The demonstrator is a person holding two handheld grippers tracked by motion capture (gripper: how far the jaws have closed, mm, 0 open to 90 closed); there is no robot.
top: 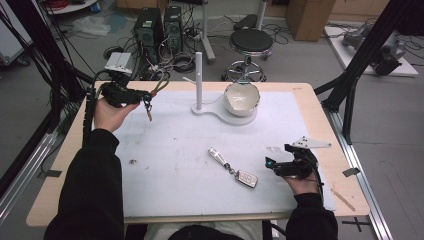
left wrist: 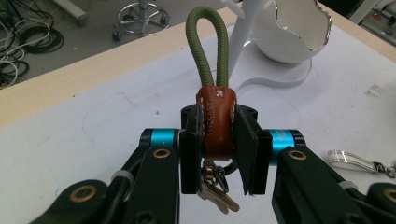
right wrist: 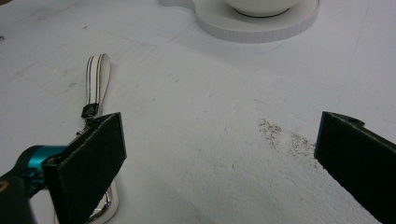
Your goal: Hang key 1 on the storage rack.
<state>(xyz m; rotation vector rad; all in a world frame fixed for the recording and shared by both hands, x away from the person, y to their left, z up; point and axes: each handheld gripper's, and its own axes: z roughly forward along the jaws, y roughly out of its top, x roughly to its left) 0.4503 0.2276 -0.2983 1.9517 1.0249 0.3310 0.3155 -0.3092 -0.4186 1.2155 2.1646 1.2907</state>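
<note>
L gripper (left wrist: 218,140): jaws clenched on the brown leather tab of the keychain (left wrist: 215,122), held above the mat at far-left; seen also in high view (top: 141,96).
Keychain: green cord loop (left wrist: 208,46) stands up over the jaws, keys (left wrist: 215,193) hang under them, off the mat. In high view the loop points toward the stand.
R gripper (right wrist: 219,154): jaws released, wide apart, nothing between the pads; it rests low at near-right of the mat, close to the mat's right edge (top: 285,166).
Key fob (top: 247,178): lies flat on the mat, just left of R gripper, with its white strap (top: 217,155) going toward centre. In R gripper view the strap (right wrist: 97,77) is beside the left pad; touching or not, cannot tell.
Stand (top: 198,80): white post w/ peg on a flat base, far-centre of mat.
Bowl (top: 242,98): white, jagged rim, sits on the stand's base, right of the post.
Mat (top: 170,165): white, covers most of the table (top: 327,145); wood border shows all around.
Open room: wide bare mat between L gripper and the post, also centre-left to the near edge. Far-right of mat behind R gripper is bare too.
</note>
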